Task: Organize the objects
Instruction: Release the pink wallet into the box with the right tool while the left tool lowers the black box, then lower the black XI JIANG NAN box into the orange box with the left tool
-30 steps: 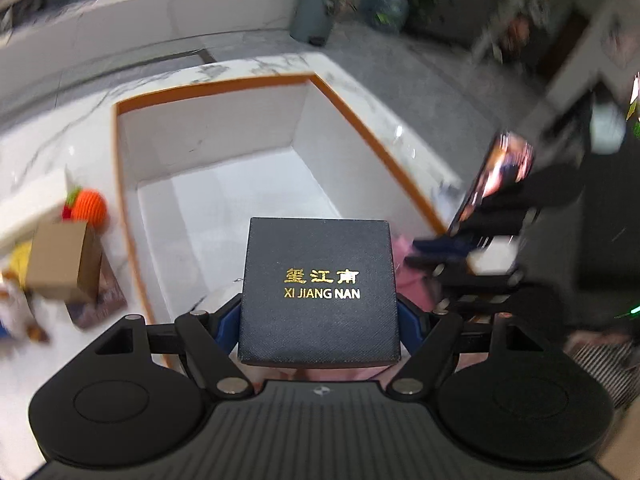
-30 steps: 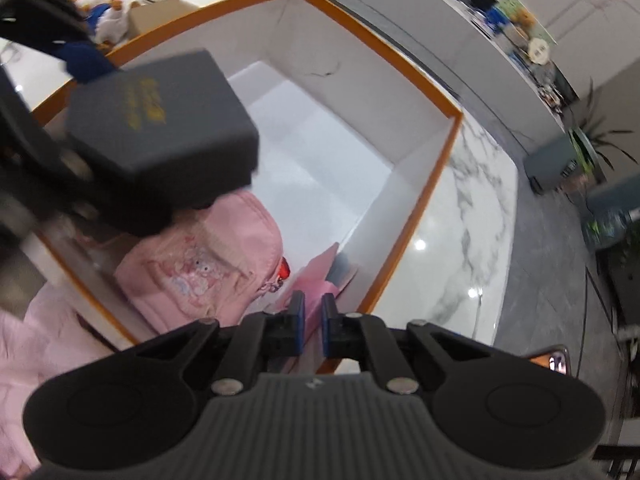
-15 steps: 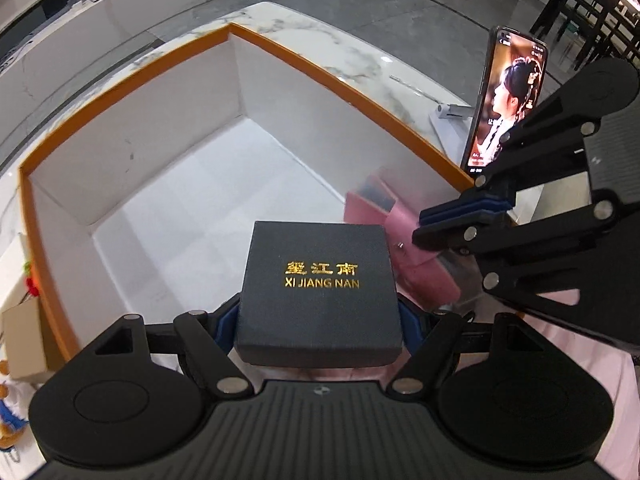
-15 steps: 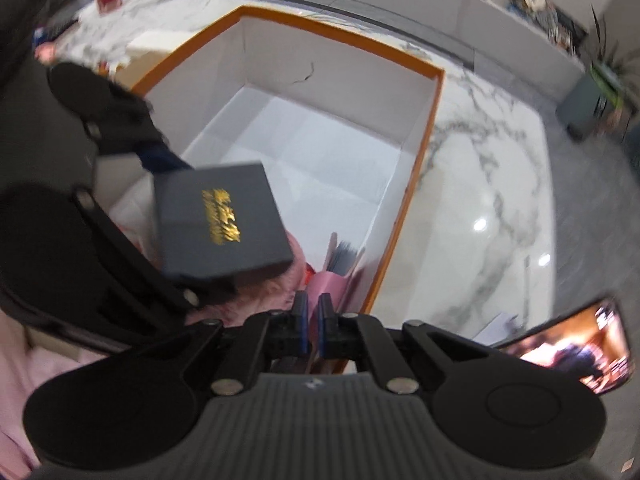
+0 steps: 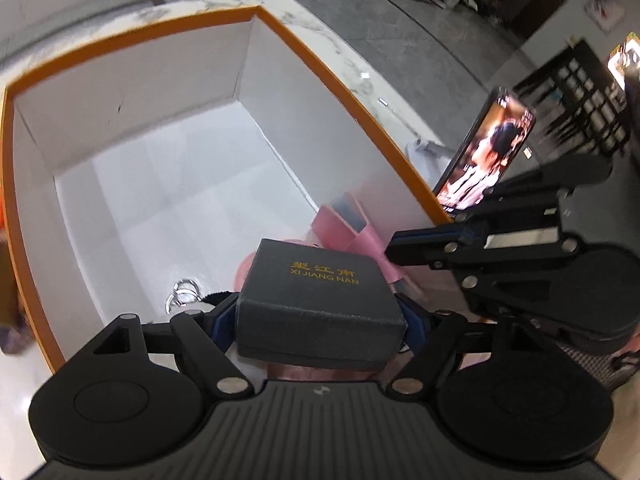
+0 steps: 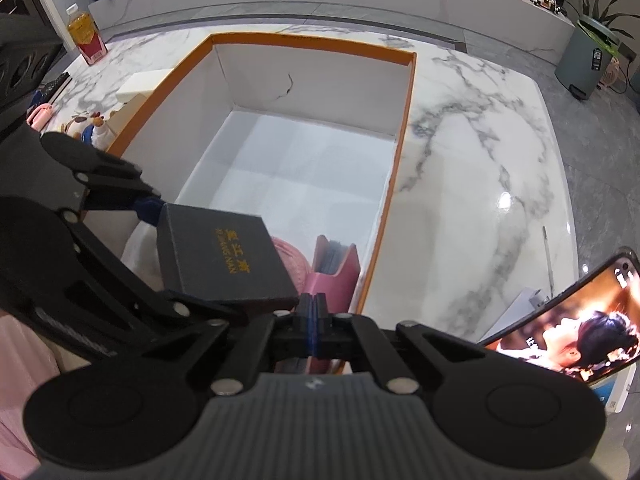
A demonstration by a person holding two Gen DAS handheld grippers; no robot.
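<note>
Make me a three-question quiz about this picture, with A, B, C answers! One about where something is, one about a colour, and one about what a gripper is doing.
1. Where is the dark gift box?
A. On the floor
B. Between the fingers of the left hand-held gripper, above the big storage box
C. Beside the phone

2. What colour is the storage box's rim?
A. Orange
B. Green
C. Blue

3. What is the right hand-held gripper doing?
A. Holding the phone
B. Spread wide open
C. Shut, holding nothing

Answers: 1 B, the fingers pinch both its sides. 2 A, an orange band edges the white walls. 3 C, its blue pads meet with nothing between them.
</note>
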